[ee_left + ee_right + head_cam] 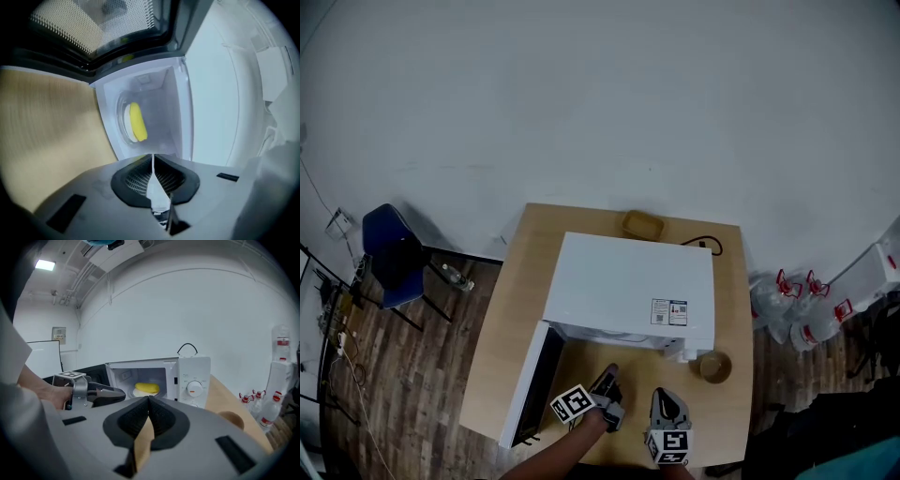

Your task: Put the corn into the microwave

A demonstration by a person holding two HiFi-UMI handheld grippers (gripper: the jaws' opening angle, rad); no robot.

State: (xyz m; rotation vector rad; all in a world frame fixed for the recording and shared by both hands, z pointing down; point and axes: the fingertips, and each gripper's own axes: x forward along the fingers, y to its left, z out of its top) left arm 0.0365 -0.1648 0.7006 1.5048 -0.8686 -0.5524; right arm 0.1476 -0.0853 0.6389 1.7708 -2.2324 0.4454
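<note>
The yellow corn (136, 122) lies on a white plate (127, 124) inside the white microwave (628, 291), whose door (532, 384) hangs open to the left. The right gripper view also shows the corn (146, 388) in the cavity. My left gripper (611, 375) is shut with nothing between its jaws and sits just in front of the opening, apart from the corn. In its own view the left gripper (153, 161) points into the cavity. My right gripper (149, 403) is shut and empty, a little further back on the table, right of the left gripper (112, 393).
A brown bowl (712, 366) stands at the microwave's front right corner. A small brown tray (643, 225) sits behind the microwave. The wooden table (502, 337) ends near my hands. A blue chair (392, 255) and water jugs (797, 309) stand on the floor.
</note>
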